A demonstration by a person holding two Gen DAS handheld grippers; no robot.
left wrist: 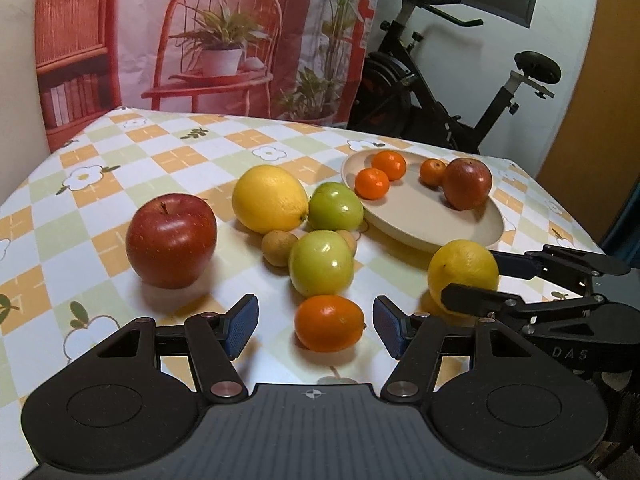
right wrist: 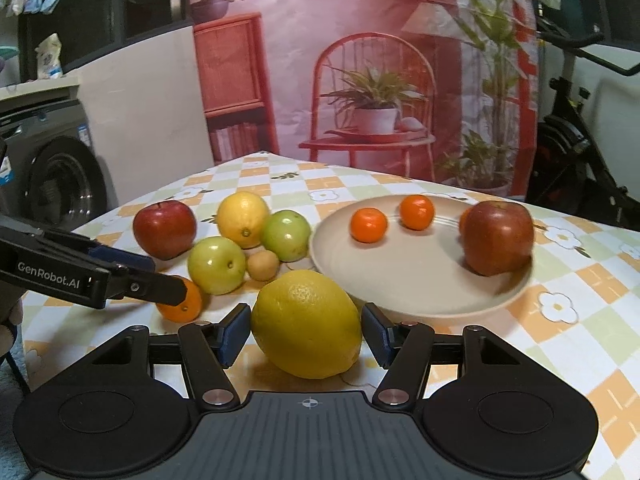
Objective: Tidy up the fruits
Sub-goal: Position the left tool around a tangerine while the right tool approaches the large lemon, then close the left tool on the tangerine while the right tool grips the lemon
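Right wrist: jaws flank lemon (right wrist: pixel 306 323), contact unclear | left jaws wide, around orange (left wrist: pixel 329 323)

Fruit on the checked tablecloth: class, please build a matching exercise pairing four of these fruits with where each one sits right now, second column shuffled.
Column one:
1. Lemon
2. Orange
3. Dark red apple
4. Bright red apple

Column two:
A. On the beige plate, beside small mandarins
B. Between the fingers of the right claw
C. On the cloth, far left, apart from both claws
D. On the cloth, in the gap of the open left claw

Pairs: 1-B, 2-D, 3-A, 4-C
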